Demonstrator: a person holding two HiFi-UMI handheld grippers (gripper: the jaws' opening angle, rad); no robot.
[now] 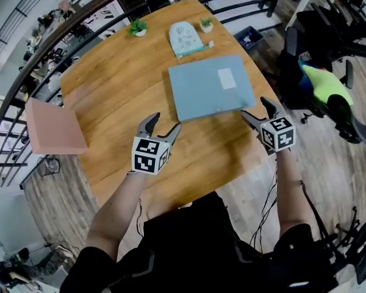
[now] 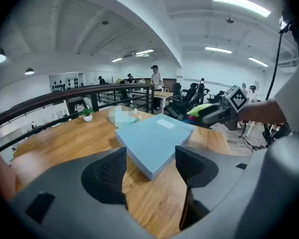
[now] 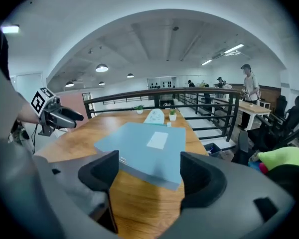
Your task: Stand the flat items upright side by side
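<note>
Your left gripper (image 1: pixel 167 122) sits nearest you at about 11 o'clock, low over the wooden table (image 1: pixel 110 96), with its jaws spread wide and gripping nothing. In the left gripper view the near corner of the blue flat box (image 1: pixel 202 93) shows in the gap between the jaws, which are not closed on it. Your right gripper (image 1: pixel 255 108) is at about 1 o'clock, jaws also wide apart and empty. It is just beside the box's other near corner, and the box's near edge runs across its gap in the right gripper view.

The blue flat box lies flat on the table at 12 o'clock, between and just beyond both grippers, with a white label (image 1: pixel 226 78) on its top face. Off at 9 o'clock, well apart from the box, a pink flat board (image 1: pixel 52 128) sits at the table's left edge.

Farther out at 12 o'clock lies a pale blue pouch (image 1: pixel 186 38). One small potted plant (image 1: pixel 138 27) stands at 11 o'clock and another (image 1: pixel 206 24) just right of the pouch. A dark railing (image 1: pixel 244 8) curves round the far side of the table.
</note>
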